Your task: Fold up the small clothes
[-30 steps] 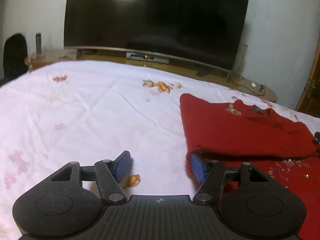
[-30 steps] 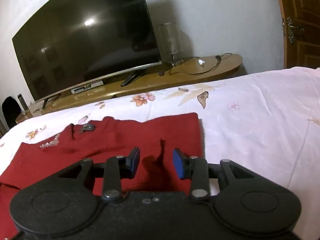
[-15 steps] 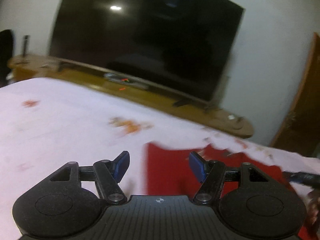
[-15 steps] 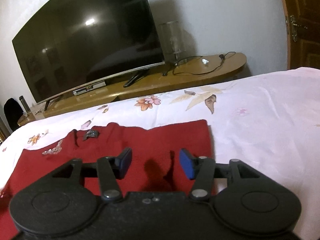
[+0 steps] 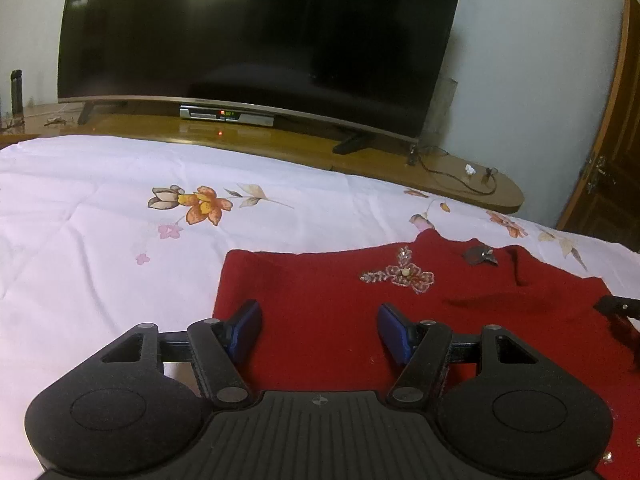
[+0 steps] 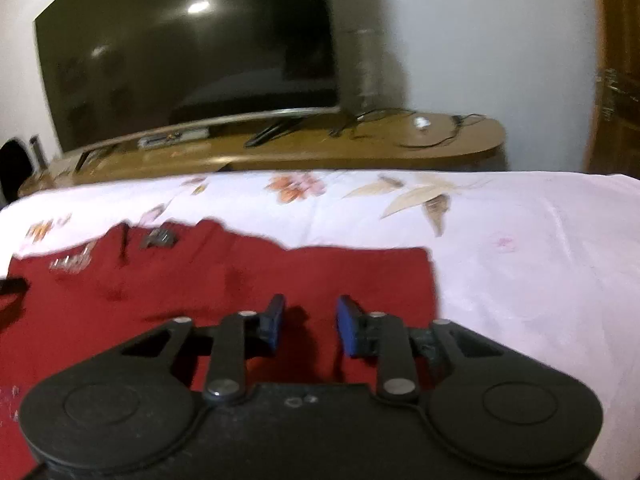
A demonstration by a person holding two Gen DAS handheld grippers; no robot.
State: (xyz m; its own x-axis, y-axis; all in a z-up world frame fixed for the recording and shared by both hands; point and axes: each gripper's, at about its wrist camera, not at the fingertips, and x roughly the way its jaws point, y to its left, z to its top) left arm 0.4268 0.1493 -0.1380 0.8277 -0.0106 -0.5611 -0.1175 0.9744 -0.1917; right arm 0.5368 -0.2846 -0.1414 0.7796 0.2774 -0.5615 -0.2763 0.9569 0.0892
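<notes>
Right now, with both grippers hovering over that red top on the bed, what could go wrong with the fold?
1. The beaded flower and the dark ornament near the neckline could snag a finger.
2. The left gripper sits near the red top's left edge; pinching there might also catch the floral bedsheet.
3. The right gripper is open wide, and its view is blurred, so its grasp may land off the edge.

My left gripper (image 5: 320, 330) is matte black plastic: two round, disc-embossed housings, a ribbed centre plate with a small round mark, silver pivot screws on the link arms, and blue pads (image 5: 394, 332) on the fingertips. My right gripper (image 6: 310, 326) is built the same, but with a smooth, scuffed centre plate.
</notes>
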